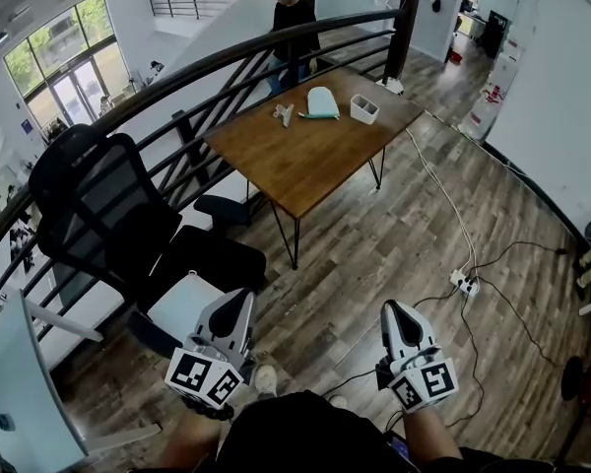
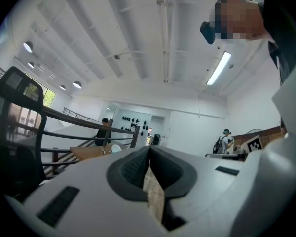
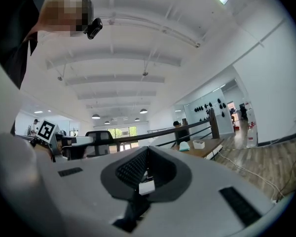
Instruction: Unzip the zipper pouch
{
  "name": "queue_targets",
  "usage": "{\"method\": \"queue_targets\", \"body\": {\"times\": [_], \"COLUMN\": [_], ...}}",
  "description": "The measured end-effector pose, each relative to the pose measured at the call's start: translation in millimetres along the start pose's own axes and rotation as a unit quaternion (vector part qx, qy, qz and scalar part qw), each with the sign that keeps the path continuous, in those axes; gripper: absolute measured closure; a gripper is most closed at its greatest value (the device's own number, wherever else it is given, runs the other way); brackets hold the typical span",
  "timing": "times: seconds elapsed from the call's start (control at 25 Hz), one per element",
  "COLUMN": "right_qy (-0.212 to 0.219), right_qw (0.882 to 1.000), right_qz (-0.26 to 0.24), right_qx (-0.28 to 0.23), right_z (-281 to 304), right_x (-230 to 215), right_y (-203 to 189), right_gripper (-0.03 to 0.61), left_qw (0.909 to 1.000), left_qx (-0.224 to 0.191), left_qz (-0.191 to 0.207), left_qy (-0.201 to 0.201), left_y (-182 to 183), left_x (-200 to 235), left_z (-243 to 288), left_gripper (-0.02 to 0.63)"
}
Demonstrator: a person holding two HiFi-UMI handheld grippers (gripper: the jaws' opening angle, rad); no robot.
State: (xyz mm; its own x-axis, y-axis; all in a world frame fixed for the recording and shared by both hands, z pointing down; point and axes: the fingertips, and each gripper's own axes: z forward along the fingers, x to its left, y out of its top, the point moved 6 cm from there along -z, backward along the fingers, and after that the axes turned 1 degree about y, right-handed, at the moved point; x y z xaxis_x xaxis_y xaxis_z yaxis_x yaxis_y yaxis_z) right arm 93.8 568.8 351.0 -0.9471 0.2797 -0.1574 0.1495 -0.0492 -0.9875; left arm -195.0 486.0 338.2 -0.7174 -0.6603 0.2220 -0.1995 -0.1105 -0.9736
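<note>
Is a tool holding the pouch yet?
No, the pouch lies on the wooden table, away from the left tool and right tool.

The table top (image 1: pixel 315 156) was matt brown wood, legs (image 1: pixel 294 249) thin black metal. The floor (image 1: pixel 404 235) was low-sheen wood plank, railing (image 1: pixel 227 60) dark painted metal, chair back (image 1: pixel 89 195) black mesh. The left gripper (image 2: pixel 149 149) and right gripper (image 3: pixel 147 149) had matt white plastic shells; pads (image 2: pixel 133 169) were black ribbed rubber.

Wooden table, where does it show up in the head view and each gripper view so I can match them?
Head view: wooden table at upper centre.
Left gripper view: table small, left of centre, behind the dark rails.
Right gripper view: table small, right of centre.
Shared landmark: the person in black standing at its far side.
</note>
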Motion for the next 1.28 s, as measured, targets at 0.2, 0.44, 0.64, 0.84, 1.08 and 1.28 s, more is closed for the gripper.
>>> {"method": "queue_targets", "body": {"times": [0.2, 0.44, 0.64, 0.84, 1.08, 1.28], "right_qy": [0.003, -0.007, -0.019, -0.023, -0.043, -0.066], "right_qw": [1.000, 1.000, 1.000, 1.000, 0.999, 0.998], "right_qz": [-0.007, -0.001, -0.003, -0.012, -0.028, -0.024], "right_qx": [0.002, -0.023, -0.018, -0.005, -0.003, -0.005], "right_z": [18.4, 38.7, 56.0, 79.1, 96.2, 100.5], "right_x": [6.2, 14.3, 26.1, 48.4, 67.4, 69.7], "right_y": [0.6, 6.0, 7.6, 8.1, 13.9, 17.6], "right_gripper": [0.477, 0.240, 0.244, 0.265, 0.280, 0.296], "left_qw": [0.9999, 0.9998, 0.9998, 0.9998, 0.9993, 0.9992], "left_qx": [-0.011, -0.018, -0.016, -0.009, -0.007, -0.006], "left_qz": [0.000, 0.000, -0.004, -0.007, -0.011, -0.015], "left_qy": [-0.004, 0.000, -0.009, -0.017, -0.034, -0.037], "left_y": [5.7, 13.3, 19.3, 25.9, 29.0, 29.4], "left_x": [14.0, 38.6, 61.6, 90.6, 127.7, 144.2], "left_z": [4.5, 13.2, 14.2, 6.5, 8.8, 15.8], "left_gripper": [0.532, 0.339, 0.336, 0.337, 0.337, 0.337]}}
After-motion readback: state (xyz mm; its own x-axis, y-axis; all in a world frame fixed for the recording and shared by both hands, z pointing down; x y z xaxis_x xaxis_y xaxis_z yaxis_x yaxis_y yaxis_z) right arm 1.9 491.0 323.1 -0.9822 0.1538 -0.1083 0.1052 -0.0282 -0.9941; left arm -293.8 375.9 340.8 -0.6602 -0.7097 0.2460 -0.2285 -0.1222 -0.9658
